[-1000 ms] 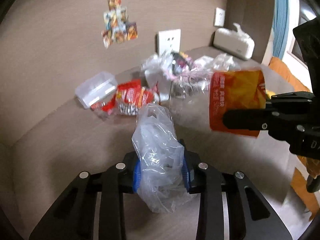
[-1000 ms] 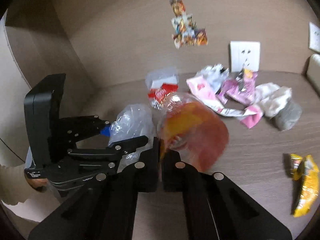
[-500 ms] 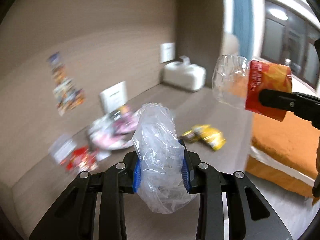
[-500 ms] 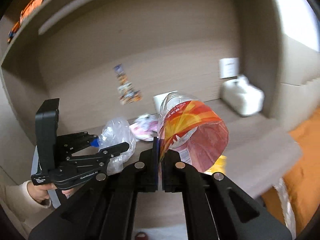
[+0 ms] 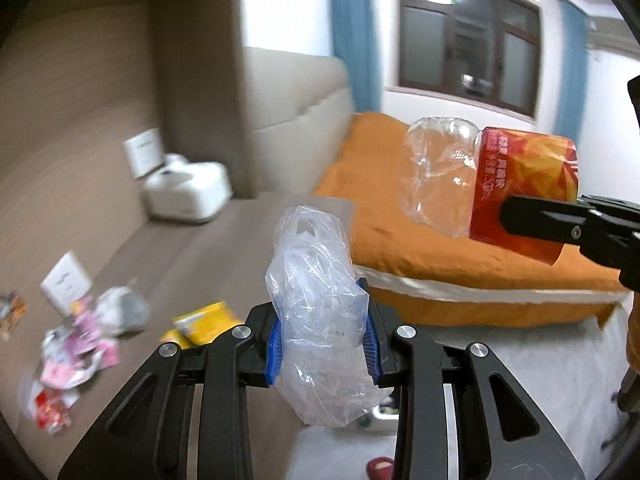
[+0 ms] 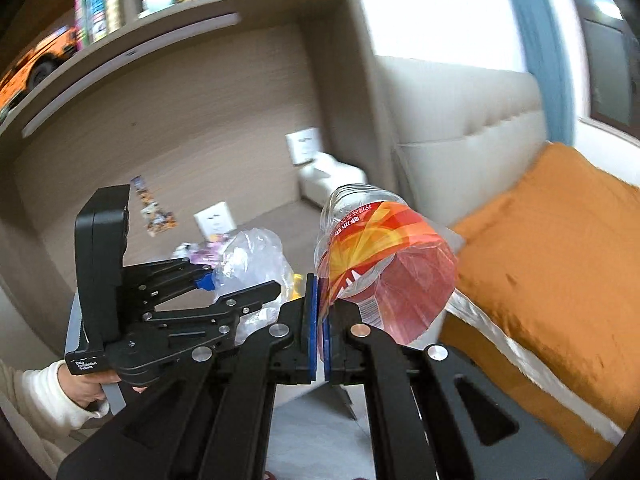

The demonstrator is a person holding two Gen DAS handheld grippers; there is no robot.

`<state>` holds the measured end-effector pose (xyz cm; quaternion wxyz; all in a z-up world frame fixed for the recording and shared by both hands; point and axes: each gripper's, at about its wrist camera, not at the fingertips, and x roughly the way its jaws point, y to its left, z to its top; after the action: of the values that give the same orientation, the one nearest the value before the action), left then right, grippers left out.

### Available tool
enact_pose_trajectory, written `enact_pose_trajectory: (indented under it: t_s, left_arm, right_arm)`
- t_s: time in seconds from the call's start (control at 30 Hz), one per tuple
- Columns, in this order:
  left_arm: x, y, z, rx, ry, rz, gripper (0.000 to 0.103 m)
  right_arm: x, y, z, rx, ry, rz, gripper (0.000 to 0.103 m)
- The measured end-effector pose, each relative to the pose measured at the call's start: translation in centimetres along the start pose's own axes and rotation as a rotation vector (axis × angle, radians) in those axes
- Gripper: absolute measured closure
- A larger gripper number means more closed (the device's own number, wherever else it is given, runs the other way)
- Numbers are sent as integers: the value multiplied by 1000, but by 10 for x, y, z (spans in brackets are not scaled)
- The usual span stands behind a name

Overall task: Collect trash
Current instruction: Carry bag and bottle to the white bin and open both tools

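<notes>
My left gripper [image 5: 322,340] is shut on a crumpled clear plastic bag [image 5: 316,304], held in the air off the desk. The bag also shows in the right wrist view [image 6: 252,264], with the left gripper [image 6: 240,286] around it. My right gripper [image 6: 320,320] is shut on the label of an empty clear plastic bottle with a red and orange label [image 6: 380,268]. In the left wrist view the bottle [image 5: 480,188] hangs to the right, over the bed. More trash lies on the brown desk [image 5: 192,256]: a yellow packet [image 5: 204,320], pink wrappers [image 5: 80,344], a red wrapper [image 5: 48,412].
A bed with an orange cover [image 5: 460,256] stands to the right of the desk. A white box [image 5: 186,192] sits at the desk's far end. Shelves with books [image 6: 96,4] run above the desk. A red slipper [image 5: 380,468] lies on the floor.
Both grippers have swung right, away from the desk toward the bed, and risen, each still holding its item. The trash pile has slid to the left edge of the views.
</notes>
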<state>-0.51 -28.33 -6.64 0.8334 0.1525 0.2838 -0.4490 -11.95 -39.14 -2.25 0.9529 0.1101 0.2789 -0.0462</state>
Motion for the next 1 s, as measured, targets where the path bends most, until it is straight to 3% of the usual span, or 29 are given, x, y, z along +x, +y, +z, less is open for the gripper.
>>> enact_pose_trajectory:
  t_s: [0.27,0.5,0.77,1.0]
  left_arm:
    - [49,-72,-1,97,61,-143,71]
    - [94,-109,-15,144,139,-216,71]
    - [168,-133,-50,170,225,-297,71]
    - [255,-154,-119,212,336,-365,71]
  right_arm:
    - [-29,-62,-42,118,21,-106,100]
    - [-24,-105,-75,193,63,-142,100]
    - [16,-152,-124,275,146,-193,100]
    - [76,-192,-187,328,241,-216,100]
